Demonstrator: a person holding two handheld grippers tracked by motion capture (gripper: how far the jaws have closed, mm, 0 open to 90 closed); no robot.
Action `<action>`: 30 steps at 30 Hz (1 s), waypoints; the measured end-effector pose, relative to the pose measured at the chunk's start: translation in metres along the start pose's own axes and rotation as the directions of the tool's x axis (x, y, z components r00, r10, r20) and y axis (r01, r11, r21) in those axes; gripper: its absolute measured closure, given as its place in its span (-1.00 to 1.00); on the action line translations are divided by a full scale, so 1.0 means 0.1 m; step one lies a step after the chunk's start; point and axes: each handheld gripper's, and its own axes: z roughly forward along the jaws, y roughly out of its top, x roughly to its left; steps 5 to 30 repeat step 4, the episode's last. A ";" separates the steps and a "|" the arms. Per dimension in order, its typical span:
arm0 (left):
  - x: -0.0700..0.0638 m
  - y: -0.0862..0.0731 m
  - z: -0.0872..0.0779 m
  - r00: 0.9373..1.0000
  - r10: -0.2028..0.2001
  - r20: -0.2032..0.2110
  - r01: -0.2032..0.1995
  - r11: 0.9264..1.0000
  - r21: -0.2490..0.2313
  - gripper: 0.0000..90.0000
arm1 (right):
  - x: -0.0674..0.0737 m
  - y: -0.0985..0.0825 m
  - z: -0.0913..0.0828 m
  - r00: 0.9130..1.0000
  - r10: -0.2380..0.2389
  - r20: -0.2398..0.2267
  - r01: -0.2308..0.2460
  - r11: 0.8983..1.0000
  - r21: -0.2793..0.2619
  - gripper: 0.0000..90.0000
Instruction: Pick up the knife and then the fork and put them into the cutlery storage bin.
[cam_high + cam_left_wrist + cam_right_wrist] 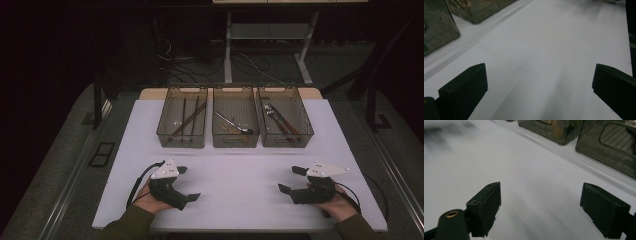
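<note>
Both grippers rest on the white table (235, 175) near its front edge, each held by a hand. My left gripper (189, 183) at the front left points toward the middle, its jaws wide apart; in the left gripper view (539, 82) nothing lies between them. My right gripper (292, 180) at the front right faces inward too, open, with bare tabletop between its jaws in the right gripper view (540, 207).
Three smoky clear bins stand in a row at the back: the left bin (182, 118) holds brown chopsticks (189, 119), the middle bin (235, 118) a metal spoon (234, 123), the right bin (285, 117) red-handled utensils (281, 121). Bin walls (439, 30) (606, 150) show ahead.
</note>
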 end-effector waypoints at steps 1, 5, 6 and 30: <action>0.00 0.00 0.00 1.000 0.000 0.000 0.000 1.000 -0.001 -1.00 | 0.00 0.00 0.00 1.000 0.000 0.001 0.000 1.000 0.000 -0.62; 0.00 0.00 0.00 1.000 0.003 0.001 -0.003 1.000 0.002 -1.00 | 0.00 0.00 0.00 1.000 -0.004 0.002 0.004 1.000 0.003 -0.62; 0.00 0.00 0.00 1.000 0.003 0.001 -0.003 1.000 0.002 -1.00 | 0.00 0.00 0.00 1.000 -0.004 0.002 0.004 1.000 0.003 -0.62; 0.00 0.00 0.00 1.000 0.003 0.001 -0.003 1.000 0.002 -1.00 | 0.00 0.00 0.00 1.000 -0.004 0.002 0.004 1.000 0.003 -0.62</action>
